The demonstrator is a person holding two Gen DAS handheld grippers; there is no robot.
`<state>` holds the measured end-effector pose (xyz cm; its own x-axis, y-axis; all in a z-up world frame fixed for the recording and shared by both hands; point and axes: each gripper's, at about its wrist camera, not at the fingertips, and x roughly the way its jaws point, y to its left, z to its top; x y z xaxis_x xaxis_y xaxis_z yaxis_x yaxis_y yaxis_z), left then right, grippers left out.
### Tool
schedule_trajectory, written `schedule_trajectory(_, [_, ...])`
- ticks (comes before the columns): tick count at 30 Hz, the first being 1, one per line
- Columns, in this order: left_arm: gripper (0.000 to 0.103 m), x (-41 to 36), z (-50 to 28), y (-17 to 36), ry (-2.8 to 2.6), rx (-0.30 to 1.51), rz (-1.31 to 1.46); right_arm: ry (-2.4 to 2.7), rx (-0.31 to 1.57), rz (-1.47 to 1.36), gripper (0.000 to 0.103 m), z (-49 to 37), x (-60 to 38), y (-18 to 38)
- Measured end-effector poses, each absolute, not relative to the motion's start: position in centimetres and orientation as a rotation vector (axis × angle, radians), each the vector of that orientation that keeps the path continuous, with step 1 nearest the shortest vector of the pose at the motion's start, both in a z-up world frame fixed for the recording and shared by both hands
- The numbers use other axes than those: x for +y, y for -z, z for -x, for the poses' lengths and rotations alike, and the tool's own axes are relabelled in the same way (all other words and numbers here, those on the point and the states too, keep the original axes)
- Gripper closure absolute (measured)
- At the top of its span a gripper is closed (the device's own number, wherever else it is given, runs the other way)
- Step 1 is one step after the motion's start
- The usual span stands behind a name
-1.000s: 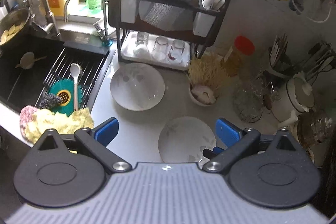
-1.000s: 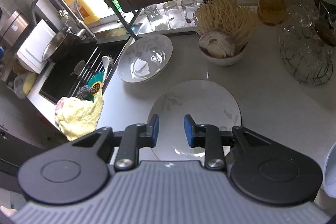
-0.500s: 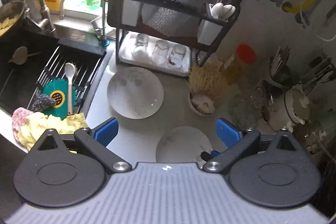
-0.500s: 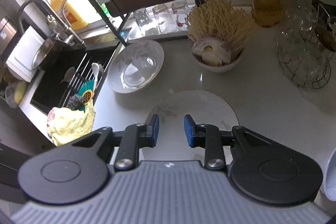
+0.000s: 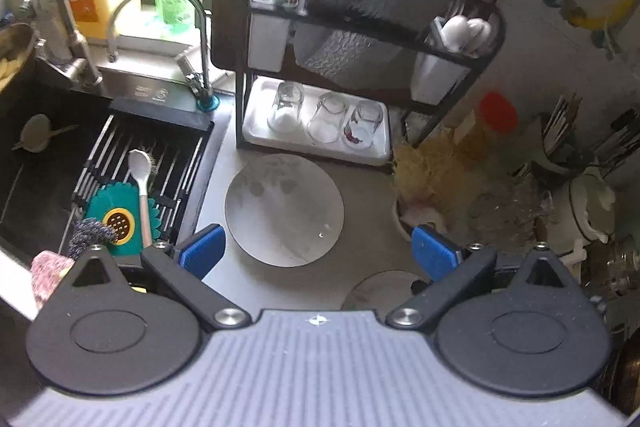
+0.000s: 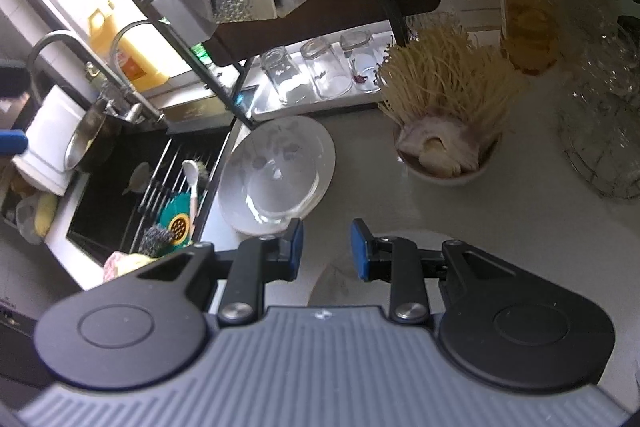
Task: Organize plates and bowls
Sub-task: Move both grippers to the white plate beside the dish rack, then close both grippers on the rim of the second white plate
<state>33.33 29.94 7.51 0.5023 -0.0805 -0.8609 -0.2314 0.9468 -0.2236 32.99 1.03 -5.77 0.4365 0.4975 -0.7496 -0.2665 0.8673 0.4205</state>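
A white bowl-shaped plate with a faint leaf pattern (image 5: 284, 209) (image 6: 276, 175) lies on the grey counter in front of the black dish rack (image 5: 360, 39). A flat white plate (image 5: 380, 289) (image 6: 340, 279) lies nearer me, mostly hidden behind both grippers. My left gripper (image 5: 316, 253) is wide open and empty, high above the deep plate. My right gripper (image 6: 326, 249) is partly open with a narrow gap, empty, above the flat plate's far edge.
The sink (image 5: 48, 163) with a drying grid, white spoon (image 5: 140, 183) and green scrubber is at the left. Three upturned glasses (image 5: 326, 115) stand on the rack's tray. A bowl of noodles (image 6: 444, 131), a red-lidded jar (image 6: 526, 11) and glassware (image 6: 604, 131) crowd the right.
Both grippers have pulled back and risen, so the flat plate has slid down under their bodies. The deep plate now sits between the left fingers. Neither gripper's opening has changed.
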Motion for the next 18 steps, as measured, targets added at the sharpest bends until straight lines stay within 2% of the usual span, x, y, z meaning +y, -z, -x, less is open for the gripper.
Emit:
schedule_trajectory(9, [0.002,33.6,-38.4,-0.6,0.0,1.116,0.361,-0.475,0.999,-0.25,0.073,-35.6,4.4,7.2])
schedule_trajectory(10, [0.002,33.9,-38.8,0.2,0.013,1.122,0.367,-0.475,0.989,-0.245,0.07,-35.7,4.8,7.3])
schedule_trajectory(11, [0.002,34.2,-39.3,1.2,0.028,1.128,0.365,-0.471,0.987,-0.246,0.057,-36.0,5.1,7.5])
schedule_trajectory(13, [0.002,34.7,-40.2,3.1,0.039,1.141,0.338,-0.463,0.988,-0.256,0.048,-36.5,5.7,8.0])
schedule_trajectory(18, [0.002,36.1,-42.2,6.8,0.092,1.134,0.293,-0.429,1.021,-0.246,0.049,-37.7,7.4,10.0])
